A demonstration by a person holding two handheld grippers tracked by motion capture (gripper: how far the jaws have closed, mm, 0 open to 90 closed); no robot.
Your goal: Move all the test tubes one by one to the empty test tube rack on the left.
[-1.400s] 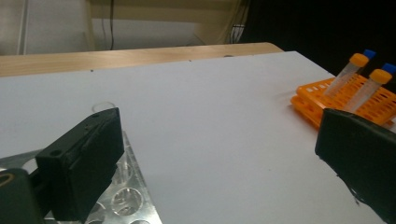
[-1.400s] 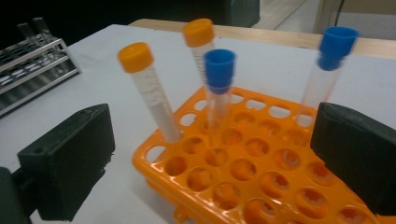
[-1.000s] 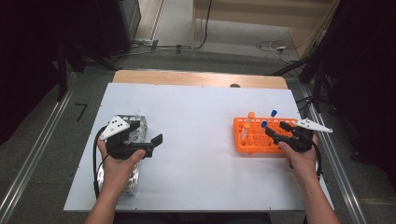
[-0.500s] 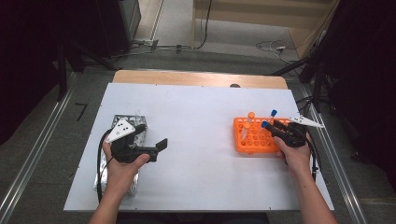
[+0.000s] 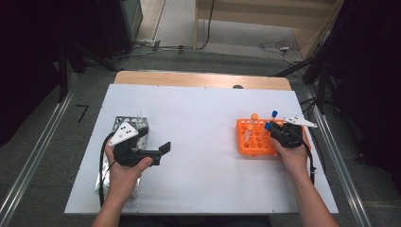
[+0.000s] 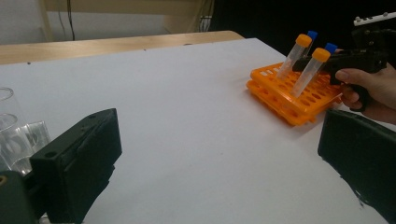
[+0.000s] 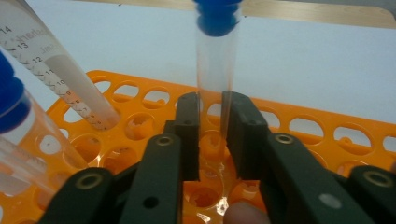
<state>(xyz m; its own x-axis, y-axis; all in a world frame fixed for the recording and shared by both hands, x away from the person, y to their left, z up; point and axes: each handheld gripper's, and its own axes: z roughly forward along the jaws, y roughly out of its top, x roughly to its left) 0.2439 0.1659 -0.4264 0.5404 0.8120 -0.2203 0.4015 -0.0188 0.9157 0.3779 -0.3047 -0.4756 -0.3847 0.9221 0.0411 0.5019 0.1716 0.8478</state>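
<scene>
Pinching a clear tube with a blue cap (image 7: 215, 70) between its fingers, the right gripper (image 7: 211, 135) holds that tube upright over the orange rack (image 7: 299, 128), the tube's lower end reaching down among the rack's round holes; in the high view the right gripper (image 5: 276, 130) sits at the right side of the white tabletop (image 5: 203, 123), over the right part of the orange rack (image 5: 253, 146), with the person's right hand (image 5: 293, 153) wrapped round its handle; another tube with printed marks (image 7: 60, 74) leans in a hole at the left of the rack, and a second blue-capped tube (image 7: 23, 126) stands nearer on the left; seen from the left gripper view, two orange-capped tubes (image 6: 308, 63) lean in the rack; the left gripper (image 5: 161, 150) rests well apart at the left side of the tabletop, its fingers (image 6: 79, 163) spread wide with nothing between them, pointing right toward the rack; just behind it lies a metal rack (image 5: 130, 125) with clear glass tubes (image 6: 14, 135).
</scene>
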